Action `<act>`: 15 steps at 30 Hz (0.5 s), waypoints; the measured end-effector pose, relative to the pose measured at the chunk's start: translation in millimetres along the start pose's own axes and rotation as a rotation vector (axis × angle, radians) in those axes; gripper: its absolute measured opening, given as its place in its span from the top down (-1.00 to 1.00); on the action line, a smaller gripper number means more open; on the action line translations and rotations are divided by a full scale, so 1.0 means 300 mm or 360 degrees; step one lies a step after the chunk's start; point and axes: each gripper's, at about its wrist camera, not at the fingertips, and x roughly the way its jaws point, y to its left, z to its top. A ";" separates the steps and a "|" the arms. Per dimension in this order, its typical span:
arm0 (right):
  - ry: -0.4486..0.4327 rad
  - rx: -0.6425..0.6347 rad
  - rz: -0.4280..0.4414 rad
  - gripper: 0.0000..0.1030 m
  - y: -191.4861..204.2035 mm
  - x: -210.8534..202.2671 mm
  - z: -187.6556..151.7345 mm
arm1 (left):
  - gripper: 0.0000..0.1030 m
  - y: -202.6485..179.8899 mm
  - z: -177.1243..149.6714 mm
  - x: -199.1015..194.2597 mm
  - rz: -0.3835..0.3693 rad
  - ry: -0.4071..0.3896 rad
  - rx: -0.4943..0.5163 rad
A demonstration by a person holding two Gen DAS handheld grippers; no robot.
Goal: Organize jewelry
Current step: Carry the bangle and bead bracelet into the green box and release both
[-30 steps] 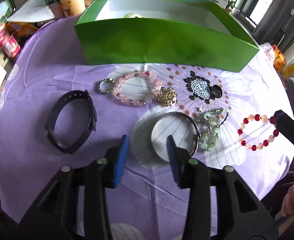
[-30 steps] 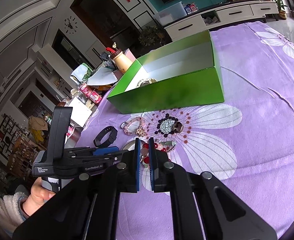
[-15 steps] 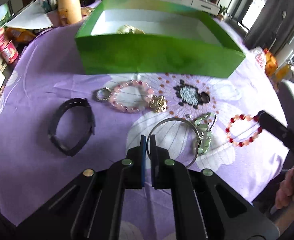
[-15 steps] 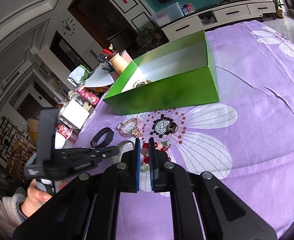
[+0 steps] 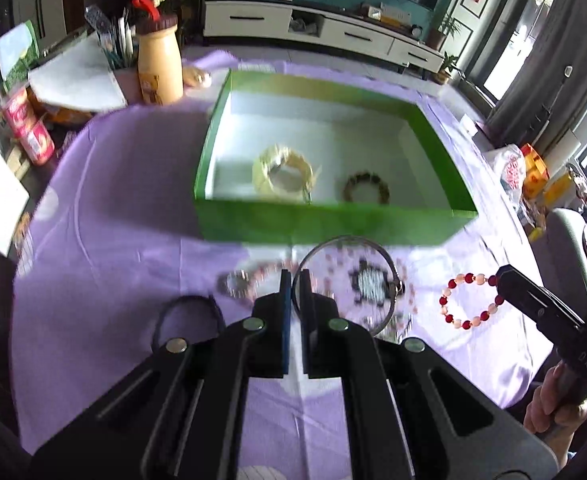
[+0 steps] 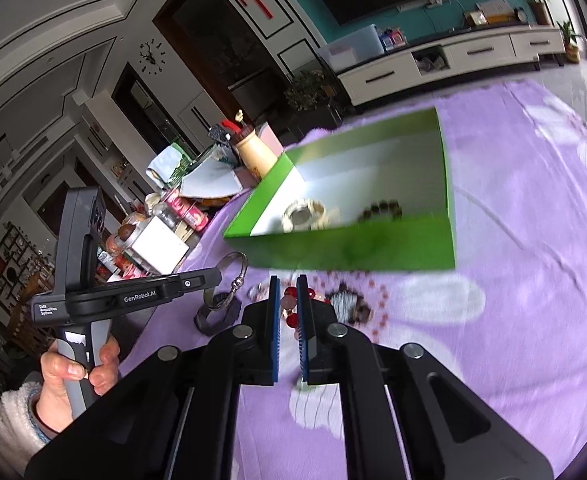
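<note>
Since the earlier frames, we see the silver bangle (image 5: 347, 276) lifted off the purple tablecloth (image 5: 113, 248); it now hangs in the air before the near wall of the green box (image 5: 333, 222). Our left gripper (image 5: 292, 280) is clamped on the bangle's rim. Our right gripper (image 6: 289, 292) pinches the red-and-pink bead bracelet (image 5: 471, 300), raised near the cloth's right edge. Inside the box lie a cream bracelet (image 5: 283, 172) and a dark bead bracelet (image 5: 366, 189), apart from each other. On the cloth, a black strap (image 5: 185, 314) sits toward the near left; the pieces beside it are too blurred to name. A tan bottle (image 5: 159, 66) stands at the far left edge.
</note>
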 end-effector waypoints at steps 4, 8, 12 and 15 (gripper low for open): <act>-0.0029 -0.0025 -0.0027 0.85 -0.002 0.033 0.084 | 0.94 0.004 0.105 0.022 0.0002 -0.0012 -0.0027; -0.0039 -0.0026 -0.0059 0.85 -0.030 0.091 0.165 | 0.94 0.009 0.202 0.084 0.0011 0.0017 -0.0061; -0.0030 -0.0005 -0.0109 0.85 -0.071 0.170 0.244 | 0.93 0.003 0.301 0.174 0.0032 0.0055 -0.0097; -0.0008 0.0012 -0.0159 0.86 -0.108 0.241 0.291 | 0.93 -0.007 0.372 0.263 0.0066 0.0084 -0.0117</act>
